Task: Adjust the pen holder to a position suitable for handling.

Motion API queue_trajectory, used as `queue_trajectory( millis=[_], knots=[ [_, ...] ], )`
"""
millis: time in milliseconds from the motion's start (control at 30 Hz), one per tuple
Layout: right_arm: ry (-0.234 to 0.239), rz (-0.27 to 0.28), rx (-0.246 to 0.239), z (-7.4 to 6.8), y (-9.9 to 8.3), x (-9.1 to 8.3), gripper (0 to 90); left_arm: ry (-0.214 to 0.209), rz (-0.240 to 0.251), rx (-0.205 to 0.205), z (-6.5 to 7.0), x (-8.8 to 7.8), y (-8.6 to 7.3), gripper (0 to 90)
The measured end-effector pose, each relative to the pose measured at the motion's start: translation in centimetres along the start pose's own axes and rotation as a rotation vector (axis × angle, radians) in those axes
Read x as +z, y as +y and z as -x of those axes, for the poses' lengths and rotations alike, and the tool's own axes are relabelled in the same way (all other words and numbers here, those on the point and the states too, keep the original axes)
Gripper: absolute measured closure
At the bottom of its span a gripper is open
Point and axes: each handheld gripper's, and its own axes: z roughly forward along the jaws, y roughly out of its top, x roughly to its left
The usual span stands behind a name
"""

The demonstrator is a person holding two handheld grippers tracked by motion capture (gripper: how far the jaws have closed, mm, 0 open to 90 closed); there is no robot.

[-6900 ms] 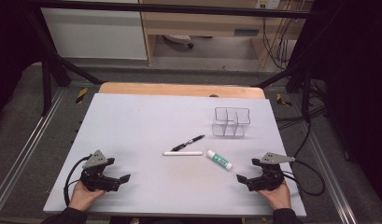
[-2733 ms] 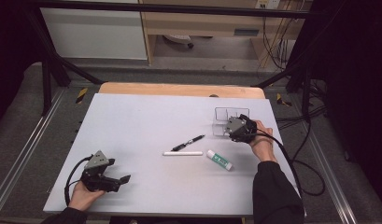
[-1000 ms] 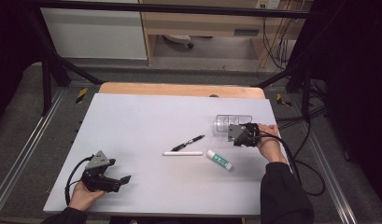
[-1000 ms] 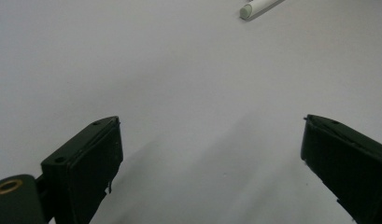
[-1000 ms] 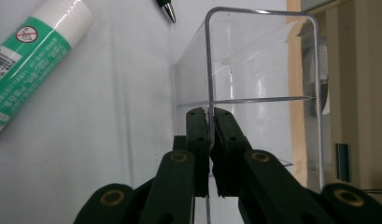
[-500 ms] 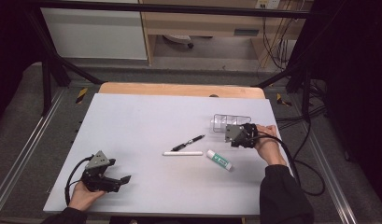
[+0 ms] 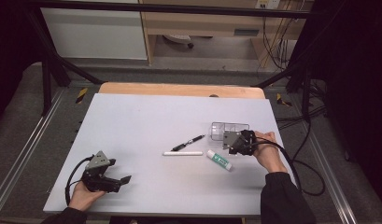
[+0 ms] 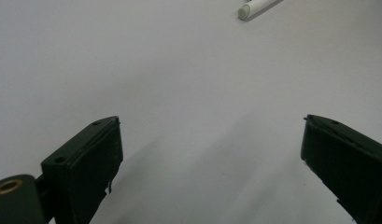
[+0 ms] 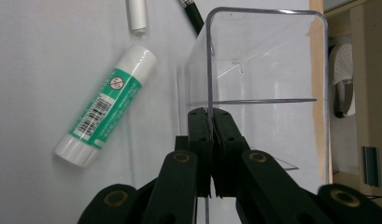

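Right gripper (image 7: 236,140): held low at the right of the table (image 7: 132,121), hand behind it, jaws clamped flat on one thin wall of the clear plastic organizer (image 9: 263,60), which lies tipped on its side with its dividers showing. Glue stick (image 9: 107,116): just left of the jaws, green-and-white label with barcode, wording too small to read; white marker (image 7: 182,153) and black pen (image 7: 188,142) farther left. Left gripper (image 7: 115,181): resting at the near-left corner, jaws spread wide on nothing.

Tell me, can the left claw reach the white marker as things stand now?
Probably yes: the left claw is open and holds nothing, and bare table lies between it and the white marker.
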Motion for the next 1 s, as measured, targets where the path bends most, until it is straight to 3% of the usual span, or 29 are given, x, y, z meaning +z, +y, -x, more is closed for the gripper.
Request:
queue_trajectory(
  millis=[367, 600, 767, 1000],
  knots=[
    [0.022, -0.005, 0.018, -0.1, 0.0, 0.3, 86.6, 0.000, -0.003, 0.003, 0.0, 0.0, 0.0, 5.4],
    [-0.014, -0.003, 0.041, 0.5, -0.1, 0.7, 83.2, -0.001, -0.006, 0.002, 0.0, 0.0, 0.0, 5.4],
    [-0.048, -0.001, 0.090, 1.3, -0.2, 1.3, 79.8, -0.002, -0.007, 0.001, 0.0, 0.1, 0.0, 5.4],
    [-0.057, 0.008, 0.113, 1.7, -0.3, 1.6, 77.6, -0.003, -0.008, 0.001, 0.0, 0.1, 0.0, 5.4]
  ],
)
